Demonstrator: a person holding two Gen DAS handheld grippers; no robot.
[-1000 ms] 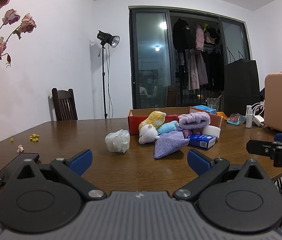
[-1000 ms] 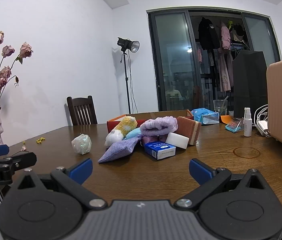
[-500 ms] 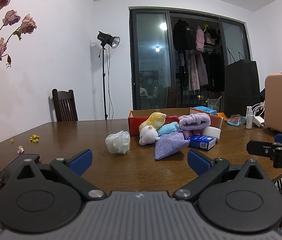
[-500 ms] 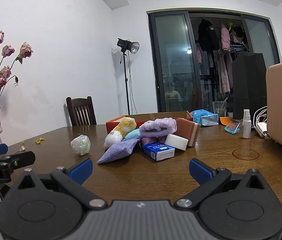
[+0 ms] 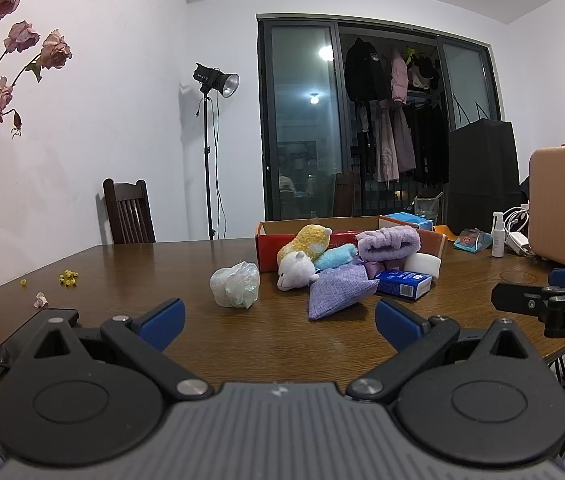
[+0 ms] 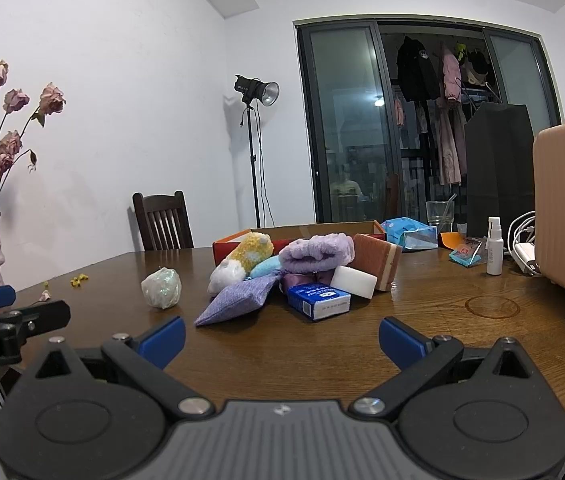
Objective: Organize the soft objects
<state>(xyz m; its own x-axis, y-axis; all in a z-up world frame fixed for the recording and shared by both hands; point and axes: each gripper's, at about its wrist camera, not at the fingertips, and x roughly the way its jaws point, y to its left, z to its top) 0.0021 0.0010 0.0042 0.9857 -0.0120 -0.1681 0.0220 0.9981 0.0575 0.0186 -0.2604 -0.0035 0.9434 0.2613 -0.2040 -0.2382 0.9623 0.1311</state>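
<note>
Brown wooden worktop (image 5: 130, 280) fills most of both views, with white walls and a dark glass door behind; my left tool (image 5: 278, 320) hangs low over the near edge with its blue pads spread wide and nothing between them; my right tool (image 6: 280, 338) is the same, gaping and empty. Soft stuff is piled mid-worktop, well ahead of both tools, in front of a red cardboard box (image 5: 266, 242): a yellow-and-white plush (image 5: 302, 256), a light blue plush (image 5: 334, 258), a fuzzy purple roll (image 6: 316, 254) on top, and a lavender fabric pouch (image 6: 238, 300) lying nearest me; a crinkly white bundle (image 5: 235, 290) sits apart to the left of the pile; a blue tissue pack (image 6: 318, 301) and a white sponge block (image 6: 353, 281) sit on the right side, touching the heap.
</note>
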